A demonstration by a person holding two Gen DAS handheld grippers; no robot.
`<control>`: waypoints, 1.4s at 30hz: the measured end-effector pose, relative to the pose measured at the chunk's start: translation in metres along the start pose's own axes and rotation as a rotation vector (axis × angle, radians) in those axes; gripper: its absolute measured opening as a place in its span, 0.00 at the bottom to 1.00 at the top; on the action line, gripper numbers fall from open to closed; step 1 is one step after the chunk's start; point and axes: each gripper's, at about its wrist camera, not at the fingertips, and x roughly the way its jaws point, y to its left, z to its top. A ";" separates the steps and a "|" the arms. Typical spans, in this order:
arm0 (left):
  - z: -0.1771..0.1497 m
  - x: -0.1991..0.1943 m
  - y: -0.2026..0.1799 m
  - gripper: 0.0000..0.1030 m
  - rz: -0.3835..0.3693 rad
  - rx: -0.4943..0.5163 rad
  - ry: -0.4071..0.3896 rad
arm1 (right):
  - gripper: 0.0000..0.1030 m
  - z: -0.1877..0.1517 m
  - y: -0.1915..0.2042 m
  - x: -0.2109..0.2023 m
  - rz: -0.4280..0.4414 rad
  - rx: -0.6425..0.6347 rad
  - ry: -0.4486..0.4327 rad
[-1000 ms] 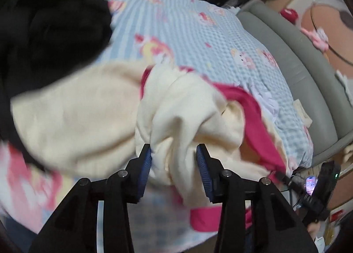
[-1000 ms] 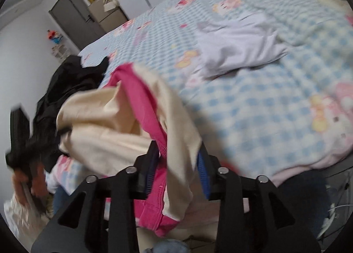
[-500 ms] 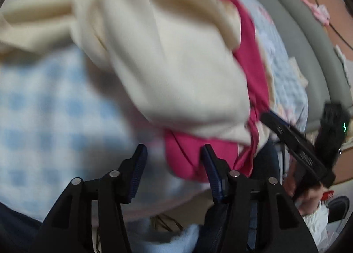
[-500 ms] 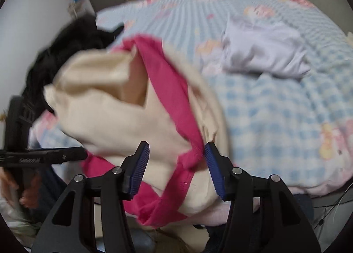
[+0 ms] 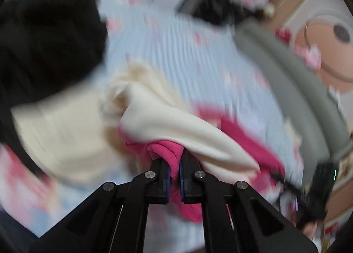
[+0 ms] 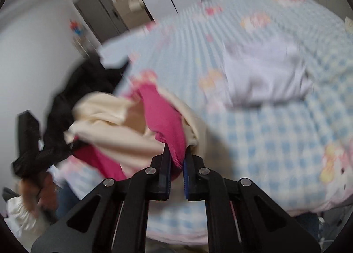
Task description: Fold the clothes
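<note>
Left hand-held gripper (image 5: pixel 174 170): we see its jaws pinched nearly together on the pink trim of the cream garment (image 5: pixel 176 129).
Right hand-held gripper (image 6: pixel 176 172): jaws likewise clamped on a pink hem of the same garment (image 6: pixel 114 129).
Why held so: we judge the two grips on the pink edge serve to lift and spread the cloth for laying out or folding; the stage is unclear.
Garment position: bunched and raised at the near edge of the bed (image 6: pixel 275 142), not flat.
Bed: blue checked sheet with cartoon prints.
Other cloth: white garment (image 6: pixel 264 76) far right; black clothes (image 5: pixel 48 38) far left.
Room: grey door (image 6: pixel 99 14) and white wall far left. Both views are blurred.
</note>
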 end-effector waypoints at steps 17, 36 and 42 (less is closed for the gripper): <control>-0.099 -0.008 0.107 0.52 -0.025 -0.249 0.147 | 0.45 -0.029 0.014 0.018 0.120 0.048 0.158; -0.043 -0.005 0.047 0.04 0.048 -0.107 -0.022 | 0.15 0.025 0.016 0.055 0.063 0.009 0.099; -0.022 -0.083 0.054 0.04 -0.023 -0.128 -0.163 | 0.14 0.026 0.022 0.011 0.164 0.070 0.020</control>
